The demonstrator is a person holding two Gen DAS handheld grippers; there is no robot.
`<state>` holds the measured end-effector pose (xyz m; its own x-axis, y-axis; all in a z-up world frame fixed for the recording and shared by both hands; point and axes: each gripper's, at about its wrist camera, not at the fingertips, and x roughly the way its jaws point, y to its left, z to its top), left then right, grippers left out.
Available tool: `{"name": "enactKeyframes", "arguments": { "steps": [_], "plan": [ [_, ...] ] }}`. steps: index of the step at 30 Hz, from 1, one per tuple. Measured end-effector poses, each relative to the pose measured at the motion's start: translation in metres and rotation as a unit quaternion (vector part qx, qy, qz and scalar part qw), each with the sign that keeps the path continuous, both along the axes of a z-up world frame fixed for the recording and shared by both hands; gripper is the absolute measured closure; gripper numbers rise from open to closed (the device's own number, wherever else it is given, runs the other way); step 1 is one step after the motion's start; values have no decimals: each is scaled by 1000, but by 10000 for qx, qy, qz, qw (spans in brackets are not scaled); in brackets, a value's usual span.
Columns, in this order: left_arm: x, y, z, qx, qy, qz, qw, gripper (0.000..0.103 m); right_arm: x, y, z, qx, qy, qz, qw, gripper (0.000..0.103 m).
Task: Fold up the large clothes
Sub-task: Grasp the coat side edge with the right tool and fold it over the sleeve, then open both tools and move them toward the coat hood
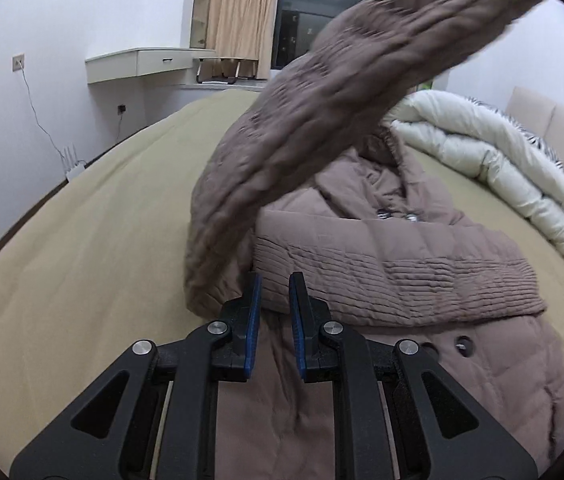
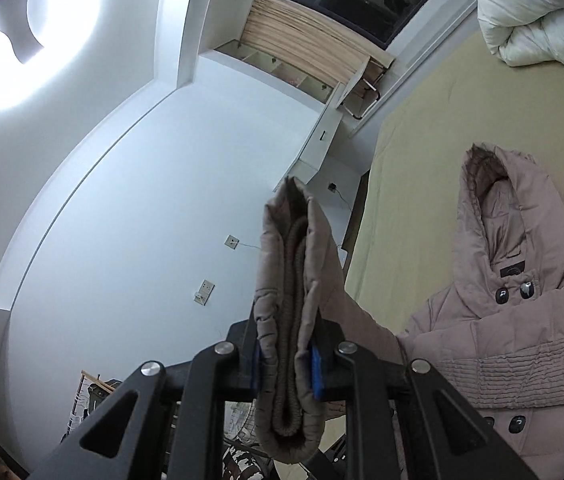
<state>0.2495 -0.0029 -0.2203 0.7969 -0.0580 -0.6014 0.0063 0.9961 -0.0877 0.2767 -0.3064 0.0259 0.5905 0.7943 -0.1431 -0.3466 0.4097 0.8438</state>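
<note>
On the bed (image 1: 82, 220), a quilted taupe coat (image 1: 401, 256), sleeve (image 1: 341, 92) raised.

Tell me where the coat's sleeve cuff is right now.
In the right wrist view the sleeve cuff sits clamped in the right tongs, lifted above the bed, left of the coat's hood.

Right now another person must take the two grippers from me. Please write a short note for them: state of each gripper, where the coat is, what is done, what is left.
Right gripper: shut on the sleeve cuff, held up in the air.
Left gripper: jaws nearly shut with nothing between them, low over the coat's front.
Coat: lies front up on the bed, hood toward the white duvet.
Done: one sleeve is lifted.
Left: lay this sleeve across the body, fold the rest.
</note>
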Motion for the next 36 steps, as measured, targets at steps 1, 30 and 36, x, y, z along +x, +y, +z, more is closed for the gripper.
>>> {"name": "enactKeyframes", "arguments": {
  "steps": [1,30,36],
  "plan": [
    [10,3,-5,45,89,72,9999,89,1,-10,-5,67,24,-68,10000,83],
    [118,-1,13,761,764,-511,9929,90,4,-148,-198,-1125,1644,-2468,9484,33],
    [146,0,-44,719,1353,-445,9872,90,36,-69,-198,-2955,1265,-1617,9330,45]
  ]
}}
